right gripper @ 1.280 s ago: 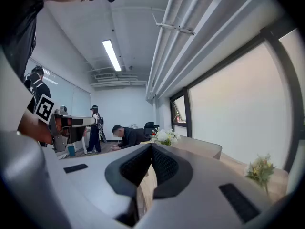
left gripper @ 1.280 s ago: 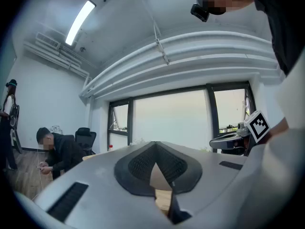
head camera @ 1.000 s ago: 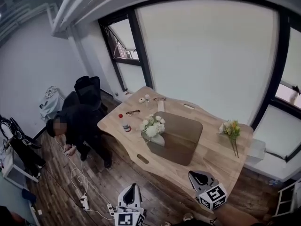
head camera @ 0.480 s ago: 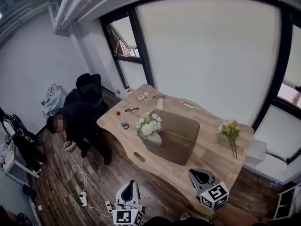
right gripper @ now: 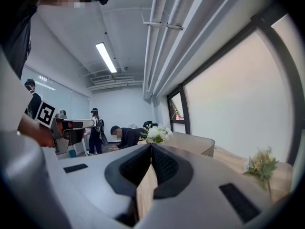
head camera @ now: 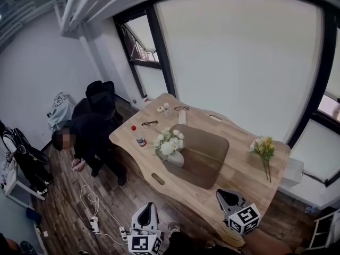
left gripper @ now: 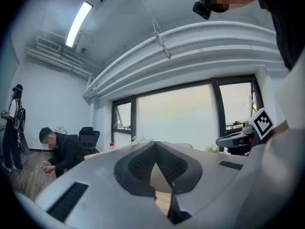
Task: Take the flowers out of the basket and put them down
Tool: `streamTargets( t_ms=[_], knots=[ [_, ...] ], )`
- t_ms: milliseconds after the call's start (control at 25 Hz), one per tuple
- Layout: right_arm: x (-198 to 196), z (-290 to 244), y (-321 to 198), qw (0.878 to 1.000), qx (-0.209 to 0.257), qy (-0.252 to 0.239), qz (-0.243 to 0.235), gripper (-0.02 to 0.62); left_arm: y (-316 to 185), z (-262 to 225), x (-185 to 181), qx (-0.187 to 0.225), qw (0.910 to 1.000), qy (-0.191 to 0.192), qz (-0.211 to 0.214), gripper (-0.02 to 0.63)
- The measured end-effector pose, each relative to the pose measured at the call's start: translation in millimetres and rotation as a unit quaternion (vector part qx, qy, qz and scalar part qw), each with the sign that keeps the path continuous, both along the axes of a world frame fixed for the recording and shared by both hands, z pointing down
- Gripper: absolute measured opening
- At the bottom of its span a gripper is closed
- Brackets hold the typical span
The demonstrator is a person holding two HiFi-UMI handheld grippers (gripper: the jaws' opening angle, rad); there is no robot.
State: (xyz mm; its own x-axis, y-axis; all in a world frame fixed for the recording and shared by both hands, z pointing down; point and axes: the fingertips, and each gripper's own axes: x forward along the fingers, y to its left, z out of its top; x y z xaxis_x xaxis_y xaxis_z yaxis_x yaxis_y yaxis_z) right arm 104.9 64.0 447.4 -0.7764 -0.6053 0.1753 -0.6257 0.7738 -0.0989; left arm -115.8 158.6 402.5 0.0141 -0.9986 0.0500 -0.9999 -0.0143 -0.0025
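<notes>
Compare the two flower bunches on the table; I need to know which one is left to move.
The white bunch stands upright in a pale container mid-table; the yellow bunch lies flat near the right end, stems bare. The white bunch looks fuller, the yellow bunch slimmer. Both are on the wooden table.

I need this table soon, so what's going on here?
Someone stands at the near edge of the table with a left gripper and a right gripper, both shut and empty. A bunch of white flowers sits at the left end of the basket, not yet taken out. A yellow bunch lies on the table to the right. Another person crouches on the floor beside the table.
</notes>
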Motion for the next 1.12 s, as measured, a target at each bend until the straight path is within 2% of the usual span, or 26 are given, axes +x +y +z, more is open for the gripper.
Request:
streamTargets(
  t_ms=[280,440,800,1120],
  knots=[
    [-25.5,-2.5,-21.8,1.0,0.006,0.008,0.006,0.023,-47.2,4.5,-26.5,0.004,0.9996,0.011,0.026,0.002],
    [-40.7,-3.9,-47.0,1.0,0.007,0.01,0.025,0.023,-81.4,4.2,-46.2,0.008,0.9988,0.014,0.047,0.002],
    [-99.6,-2.5,-110.9,0.997,0.008,0.026,0.071,0.023,-158.6,9.8,-112.5,0.009,0.9955,0.03,0.09,0.002],
    [-144.4,-16.2,-153.6,0.992,0.015,0.028,0.119,0.023,-203.7,3.6,-167.6,0.015,0.9917,0.039,0.121,0.002]
  ],
)
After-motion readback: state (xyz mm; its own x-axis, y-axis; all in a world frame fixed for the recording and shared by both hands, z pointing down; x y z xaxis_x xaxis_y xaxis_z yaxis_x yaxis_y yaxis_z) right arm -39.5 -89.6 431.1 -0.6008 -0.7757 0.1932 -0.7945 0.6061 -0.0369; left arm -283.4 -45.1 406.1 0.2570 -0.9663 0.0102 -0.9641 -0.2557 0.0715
